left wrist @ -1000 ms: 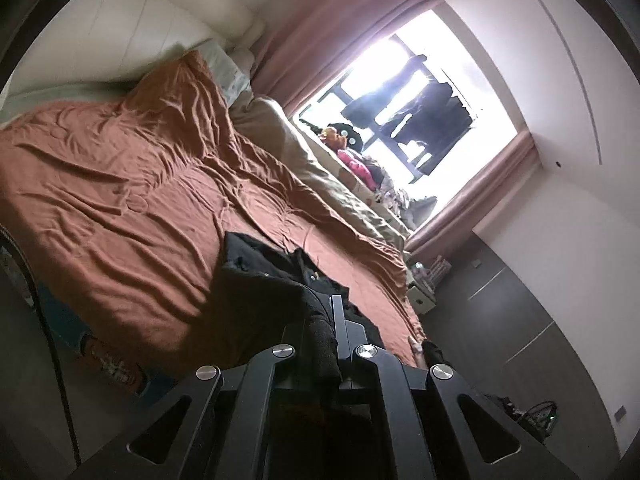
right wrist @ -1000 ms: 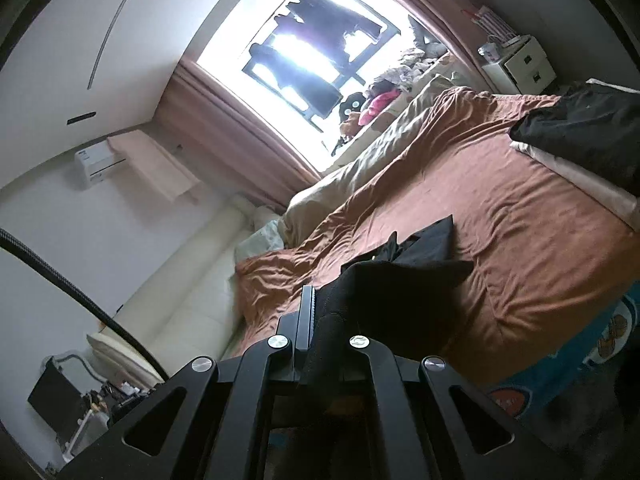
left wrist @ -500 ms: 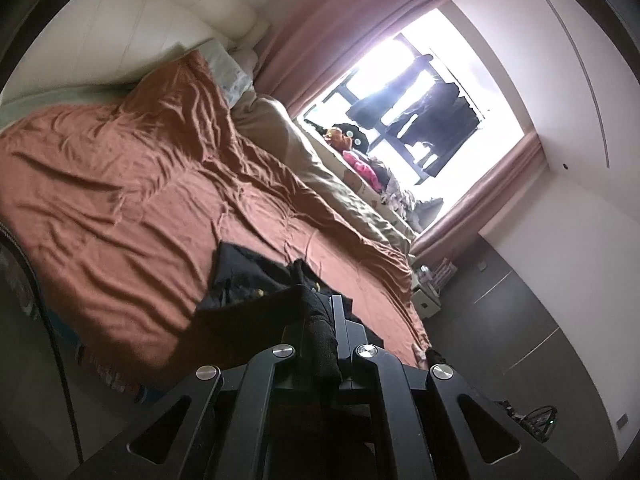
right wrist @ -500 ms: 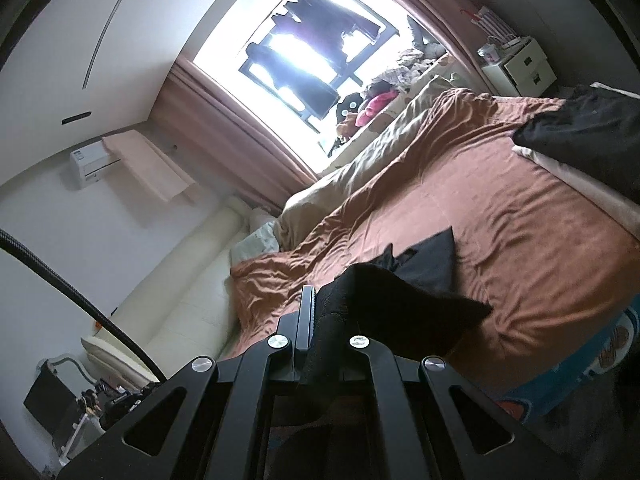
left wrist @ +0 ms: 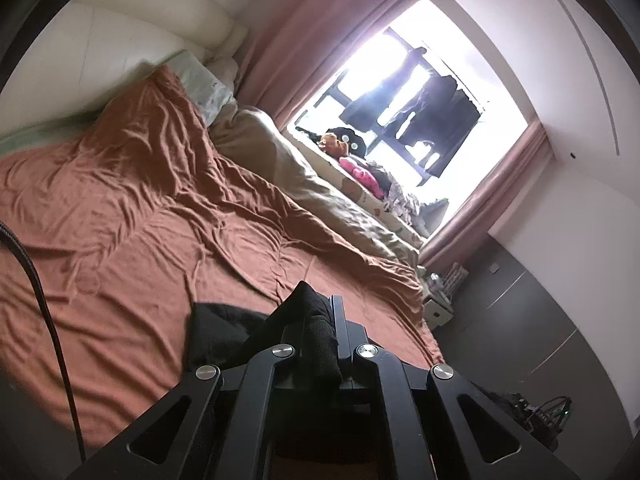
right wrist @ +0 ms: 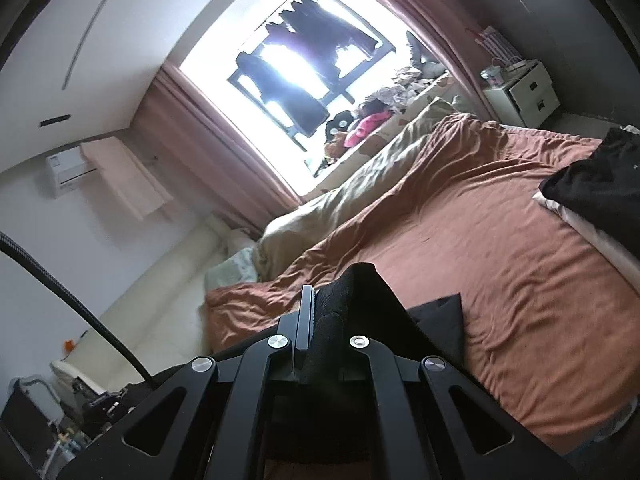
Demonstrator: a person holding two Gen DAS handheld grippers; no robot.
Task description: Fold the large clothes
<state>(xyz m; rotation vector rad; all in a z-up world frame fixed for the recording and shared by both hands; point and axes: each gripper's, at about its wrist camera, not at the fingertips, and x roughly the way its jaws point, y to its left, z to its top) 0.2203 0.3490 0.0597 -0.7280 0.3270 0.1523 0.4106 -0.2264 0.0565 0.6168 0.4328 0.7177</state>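
Two grippers: each clamps a bunch of the same black garment, one per wrist view.
Left gripper (left wrist: 320, 320): lower centre of the left view; jaws closed tight on a wad of black garment (left wrist: 316, 336) that bulges above and below the fingers (left wrist: 338, 320).
Right gripper (right wrist: 324, 312): lower centre of the right view; jaws pressed shut on a peaked fold of the garment (right wrist: 360, 292).
Garment position: raised at both pinch points; the rest drapes down to the rust-brown bedsheet (left wrist: 132, 216), with a flat corner (right wrist: 440, 316) lying on the sheet at lower centre-right of the right view.
Hidden: most of the garment lies behind the gripper frames, so its type and full shape cannot be made out.
Bed: beige duvet (left wrist: 320, 188) bunched along the window side; pale pillow (left wrist: 204, 88) at upper left of the left view.
Right edge, right view: a dark fabric pile (right wrist: 600, 184), cut off by the frame.
Window (right wrist: 304, 64): overexposed; dark hanging clothes show only as silhouettes.
Cable (left wrist: 44, 300): black, crossing the left edge.
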